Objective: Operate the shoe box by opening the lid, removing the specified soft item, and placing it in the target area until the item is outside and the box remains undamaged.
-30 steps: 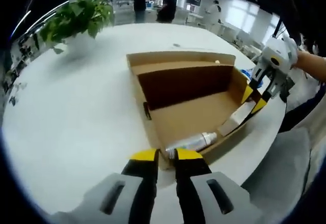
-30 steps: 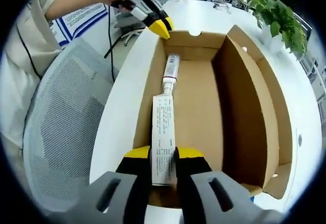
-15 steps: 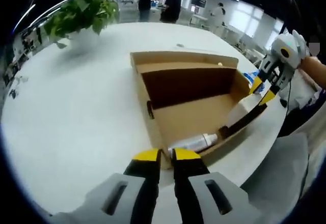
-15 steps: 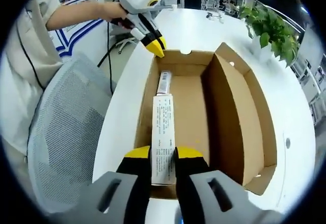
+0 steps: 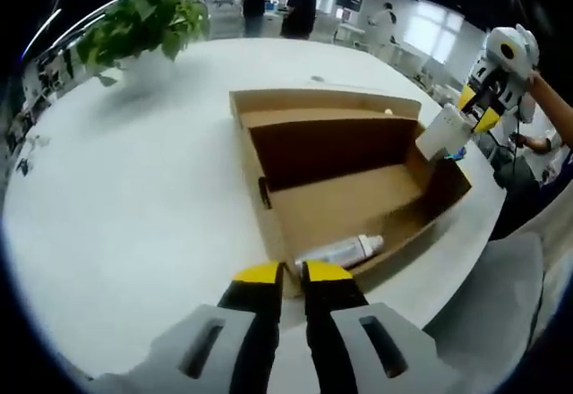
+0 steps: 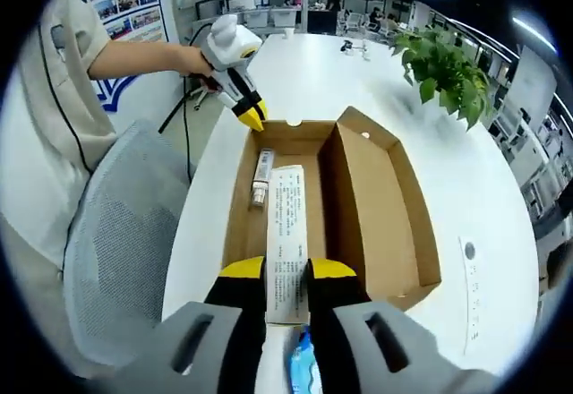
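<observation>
Lifted clear of the shoe box [image 6: 376, 206], the white carton [image 6: 286, 233] is pinched in the right gripper [image 6: 288, 273] jaws above it (tube [image 5: 338, 251] inside); left gripper [image 5: 282, 273] jaws clamp the box's end wall on the white bench [image 5: 125, 188].

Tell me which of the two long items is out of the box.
The white carton, pinched in the right gripper above the box. The tube lies on the box floor.

Potted plant [image 5: 143, 25] on white table [image 5: 125, 197], mesh chair [image 6: 112, 260]
</observation>
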